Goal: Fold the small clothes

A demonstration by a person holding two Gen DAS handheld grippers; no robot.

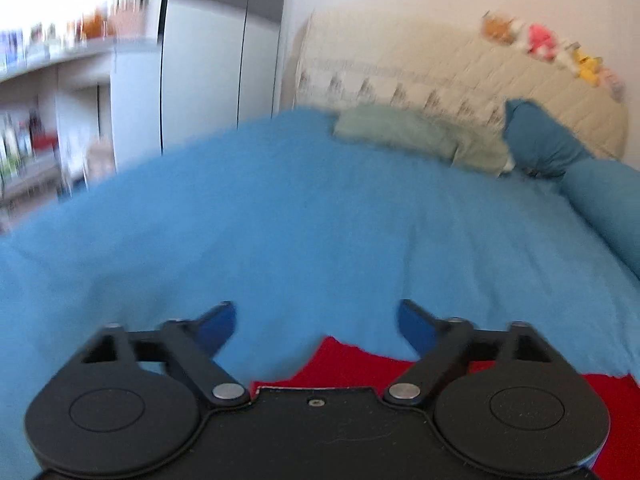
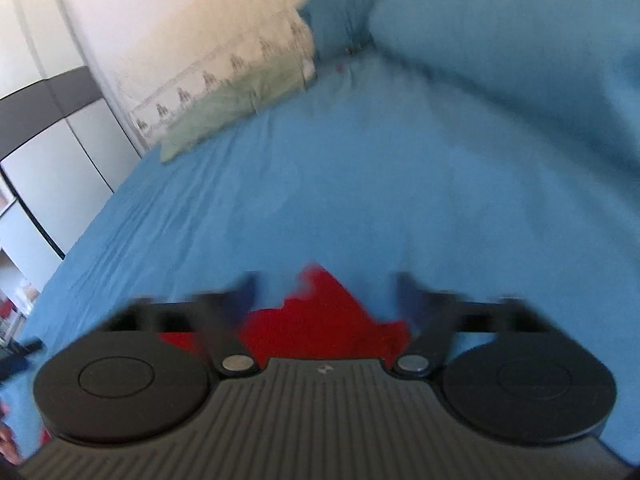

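Observation:
A small red garment (image 1: 340, 364) lies on the blue bedsheet (image 1: 300, 220), mostly hidden under the gripper bodies. In the left wrist view my left gripper (image 1: 316, 322) is open, its blue-padded fingers spread wide above the garment's near edge, holding nothing. In the right wrist view the red garment (image 2: 320, 320) shows a pointed corner between the fingers of my right gripper (image 2: 326, 296), which is open and blurred by motion. It hovers over the cloth without gripping it.
A pale green pillow (image 1: 404, 132) and dark blue pillows (image 1: 540, 140) lie at the head of the bed against a quilted cream headboard (image 1: 460, 76). A wardrobe (image 1: 216, 60) and shelves (image 1: 48, 100) stand left of the bed. A blue bolster (image 2: 500, 32) lies along the right.

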